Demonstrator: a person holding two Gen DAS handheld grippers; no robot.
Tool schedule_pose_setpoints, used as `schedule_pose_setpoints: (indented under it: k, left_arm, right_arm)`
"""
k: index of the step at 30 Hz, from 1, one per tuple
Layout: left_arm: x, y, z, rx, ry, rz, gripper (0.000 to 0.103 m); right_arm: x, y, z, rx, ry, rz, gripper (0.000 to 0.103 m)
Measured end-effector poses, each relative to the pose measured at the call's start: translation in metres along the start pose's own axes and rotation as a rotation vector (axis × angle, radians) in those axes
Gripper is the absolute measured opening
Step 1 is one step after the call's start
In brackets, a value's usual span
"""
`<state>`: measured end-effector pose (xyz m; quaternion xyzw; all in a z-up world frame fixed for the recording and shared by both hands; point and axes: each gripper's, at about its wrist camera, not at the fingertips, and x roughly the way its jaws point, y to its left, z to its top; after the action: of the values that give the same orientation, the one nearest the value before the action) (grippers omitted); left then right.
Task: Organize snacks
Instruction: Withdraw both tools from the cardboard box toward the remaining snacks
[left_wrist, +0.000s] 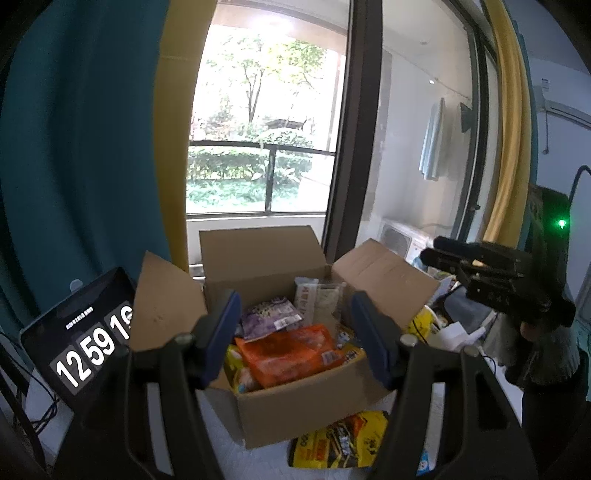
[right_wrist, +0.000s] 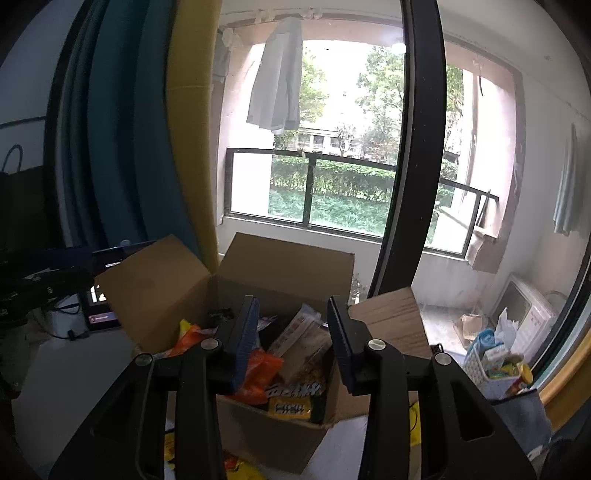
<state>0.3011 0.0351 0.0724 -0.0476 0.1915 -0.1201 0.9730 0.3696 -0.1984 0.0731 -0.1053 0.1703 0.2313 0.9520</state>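
An open cardboard box (left_wrist: 303, 406) (right_wrist: 266, 432) full of snack packets stands on the white table before the window. An orange packet (left_wrist: 288, 354) (right_wrist: 258, 373) lies on top, with a purple packet (left_wrist: 271, 317) and pale upright packets (left_wrist: 314, 299) behind it. My left gripper (left_wrist: 295, 336) hovers open over the box, nothing between its blue pads. My right gripper (right_wrist: 291, 339) also hangs open above the box with an empty gap. The right gripper (left_wrist: 491, 273) shows at the right edge of the left wrist view.
A yellow snack bag (left_wrist: 343, 443) lies on the table in front of the box. A tablet showing a clock (left_wrist: 85, 347) leans at the left. A blue basket of small items (right_wrist: 495, 362) stands at the right. Box flaps (left_wrist: 166, 302) (right_wrist: 388, 325) stick up around the opening.
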Motion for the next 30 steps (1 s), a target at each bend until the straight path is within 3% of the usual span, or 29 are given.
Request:
schedule_pose_setpoints:
  k: [11,30]
  left_arm:
    - [-0.024,-0.006,-0.012,-0.004,-0.014,-0.02,0.066]
    - [-0.043,-0.015,-0.062,-0.032,0.067,-0.039,0.068]
  right_arm:
    - [-0.035,0.026,-0.024,-0.013,0.023,0.03,0.045]
    - [-0.063,0.048,-0.071,0.004,0.094,0.048,0.045]
